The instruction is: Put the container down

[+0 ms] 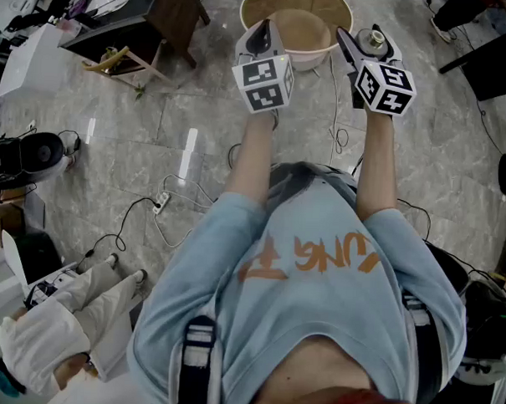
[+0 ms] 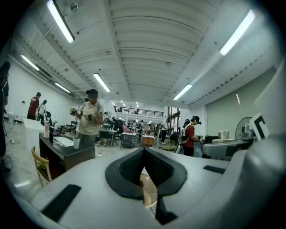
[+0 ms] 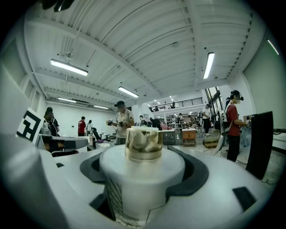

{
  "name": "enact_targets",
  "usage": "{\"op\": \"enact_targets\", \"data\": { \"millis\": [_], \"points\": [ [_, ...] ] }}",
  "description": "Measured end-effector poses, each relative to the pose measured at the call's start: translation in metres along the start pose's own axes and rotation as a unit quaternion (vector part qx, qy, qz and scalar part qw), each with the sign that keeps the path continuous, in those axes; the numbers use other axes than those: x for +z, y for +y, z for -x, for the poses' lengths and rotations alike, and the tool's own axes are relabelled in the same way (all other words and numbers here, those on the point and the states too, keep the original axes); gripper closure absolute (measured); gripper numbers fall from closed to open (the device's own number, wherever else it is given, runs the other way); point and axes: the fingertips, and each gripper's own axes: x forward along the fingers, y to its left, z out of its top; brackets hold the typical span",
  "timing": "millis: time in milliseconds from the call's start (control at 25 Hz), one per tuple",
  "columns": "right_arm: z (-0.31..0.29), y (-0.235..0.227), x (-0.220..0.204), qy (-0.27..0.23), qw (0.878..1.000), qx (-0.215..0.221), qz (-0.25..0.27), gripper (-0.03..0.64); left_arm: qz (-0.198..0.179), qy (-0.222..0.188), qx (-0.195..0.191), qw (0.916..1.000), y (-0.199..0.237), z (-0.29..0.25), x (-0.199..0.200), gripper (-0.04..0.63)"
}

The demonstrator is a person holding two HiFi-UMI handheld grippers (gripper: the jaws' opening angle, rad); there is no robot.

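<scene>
My right gripper is raised in front of me, shut on a white round container with a shiny gold cap. The container stands upright between the dark pads, which press on its sides. In the head view only the cap shows above the marker cube. My left gripper is held up beside it, a little to the left. Its pads meet at the tips and nothing is between them. Both grippers hover above a beige bowl on a round tan stand.
A dark desk and a wooden chair stand at the upper left. Cables and a power strip lie on the marble floor. Another person is at the lower left. Several people stand in the hall.
</scene>
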Motion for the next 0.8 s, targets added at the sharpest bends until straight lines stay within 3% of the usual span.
{"op": "enact_targets", "data": {
  "millis": [440, 800],
  "points": [
    [0.004, -0.023, 0.001, 0.001, 1.0, 0.022, -0.01, 0.247, 0.023, 0.0, 0.027, 0.9994, -0.01, -0.009, -0.003, 0.571],
    [0.0, -0.057, 0.023, -0.035, 0.996, 0.029, -0.079, 0.249, 0.017, -0.012, 0.039, 0.999, -0.015, -0.018, 0.007, 0.571]
  ]
}}
